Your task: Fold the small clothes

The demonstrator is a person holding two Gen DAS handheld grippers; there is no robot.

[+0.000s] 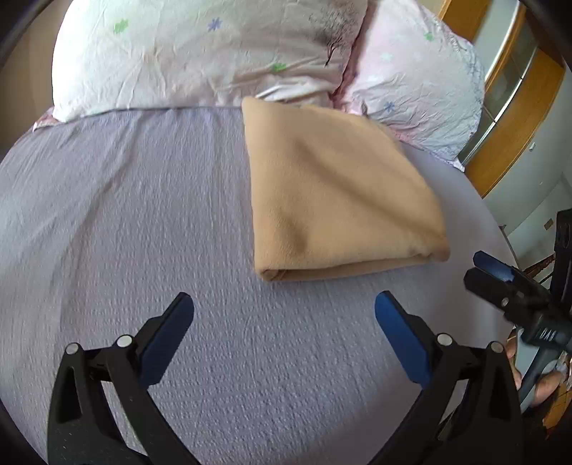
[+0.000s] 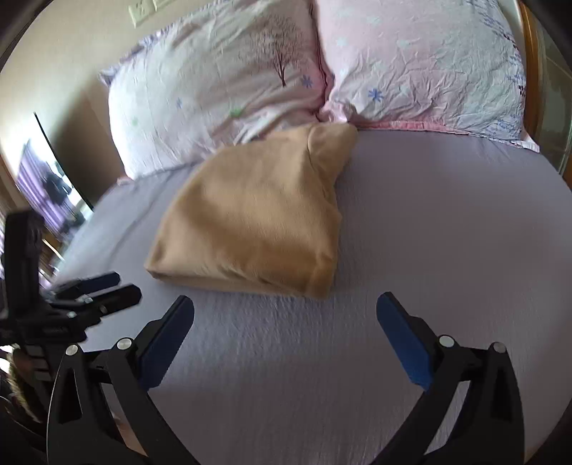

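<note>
A tan garment [image 1: 336, 189] lies folded into a thick rectangle on the lilac bed sheet [image 1: 125, 221], its far end against the pillows. It also shows in the right wrist view [image 2: 250, 218]. My left gripper [image 1: 284, 307] is open and empty, hovering over the sheet just short of the garment's near folded edge. My right gripper [image 2: 286, 309] is open and empty too, just short of the garment's near edge. The right gripper appears at the right edge of the left wrist view [image 1: 500, 279]; the left gripper appears at the left of the right wrist view [image 2: 96, 289].
Two pale floral pillows [image 1: 200, 53] [image 1: 418, 93] lie across the head of the bed. They also show in the right wrist view [image 2: 214, 89] [image 2: 429, 68]. A wooden frame [image 1: 514, 118] stands past the bed's right edge. A wall outlet [image 2: 143, 10] is above the pillows.
</note>
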